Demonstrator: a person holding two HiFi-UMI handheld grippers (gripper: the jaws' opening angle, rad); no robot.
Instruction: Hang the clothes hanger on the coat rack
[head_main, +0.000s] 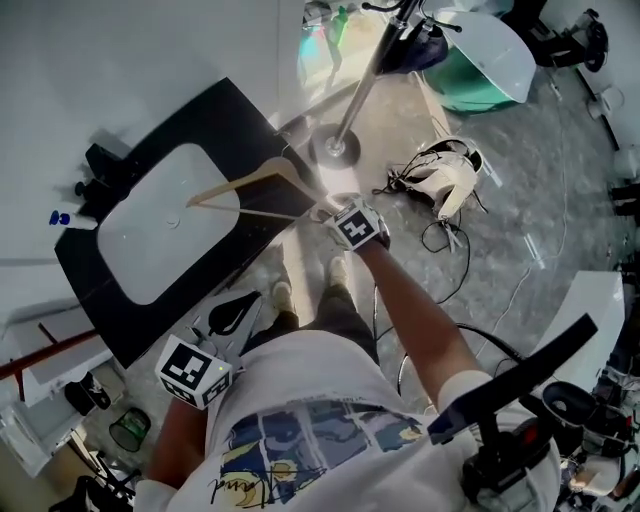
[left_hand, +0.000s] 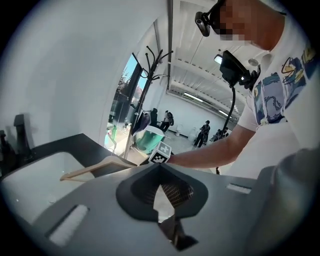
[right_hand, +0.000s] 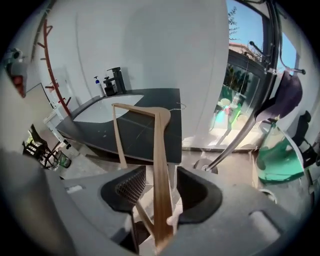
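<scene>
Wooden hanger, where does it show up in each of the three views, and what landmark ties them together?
Head view: wooden hanger, upper middle, across the edge of the black table.
Left gripper view: low, left of centre.
Right gripper view: centre, between the open jaws of the right tool.
Shared landmark: the black table.

Black tabletop (head_main: 215, 115) with inset white basin (head_main: 160, 225). Black faucet (head_main: 100, 168) at the basin's edge, blue-capped bottle (head_main: 58, 217) just beside it. Grey floor (head_main: 545, 210) bearing a white-and-black object (head_main: 447, 180) among tangled black cables (head_main: 445, 240). Teal chair (head_main: 478, 88), white-backed, near it.
</scene>
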